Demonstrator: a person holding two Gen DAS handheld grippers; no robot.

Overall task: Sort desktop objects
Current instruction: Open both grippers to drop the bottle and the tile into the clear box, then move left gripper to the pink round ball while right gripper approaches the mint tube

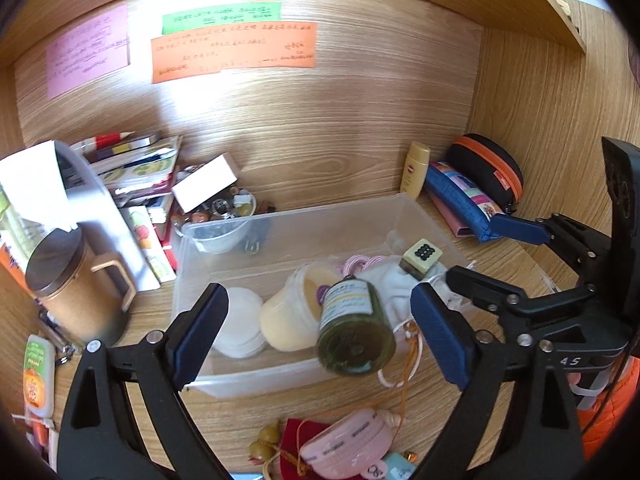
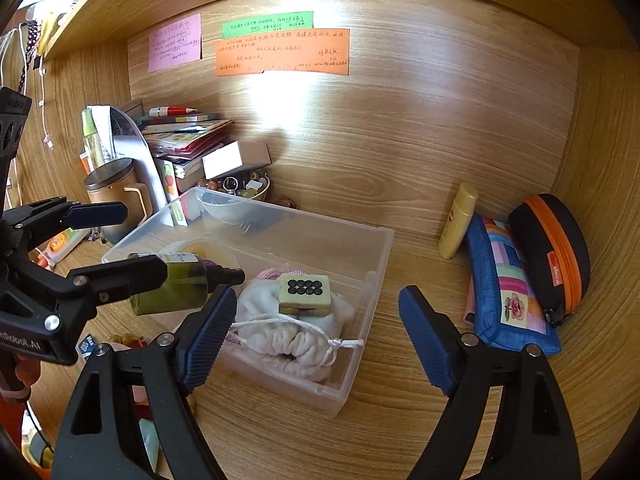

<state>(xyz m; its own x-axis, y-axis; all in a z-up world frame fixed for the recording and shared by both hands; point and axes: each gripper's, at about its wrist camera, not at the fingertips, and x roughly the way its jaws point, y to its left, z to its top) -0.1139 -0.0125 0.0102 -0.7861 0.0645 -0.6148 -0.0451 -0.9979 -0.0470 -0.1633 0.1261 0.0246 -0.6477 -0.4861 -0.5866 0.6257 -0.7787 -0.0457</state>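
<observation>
A clear plastic bin (image 1: 288,216) sits on the wooden desk. Inside are a cream jar (image 1: 290,320), a white lid (image 1: 242,320), a white drawstring pouch (image 2: 288,332) and a mahjong tile (image 2: 305,294) resting on the pouch. A green bottle (image 1: 354,332) lies tilted over the bin's near rim, base toward the left wrist camera. My left gripper (image 1: 320,296) is open, its pads either side of the bottle and clear of it. My right gripper (image 2: 318,294) is open above the tile and pouch, holding nothing.
A brown lidded mug (image 1: 76,292), a book stack (image 1: 136,168) and a bowl of beads (image 1: 224,208) crowd the left. A yellow tube (image 2: 458,220), blue pencil case (image 2: 508,284) and black-orange case (image 2: 556,252) stand right. A pink round case (image 1: 348,440) lies in front.
</observation>
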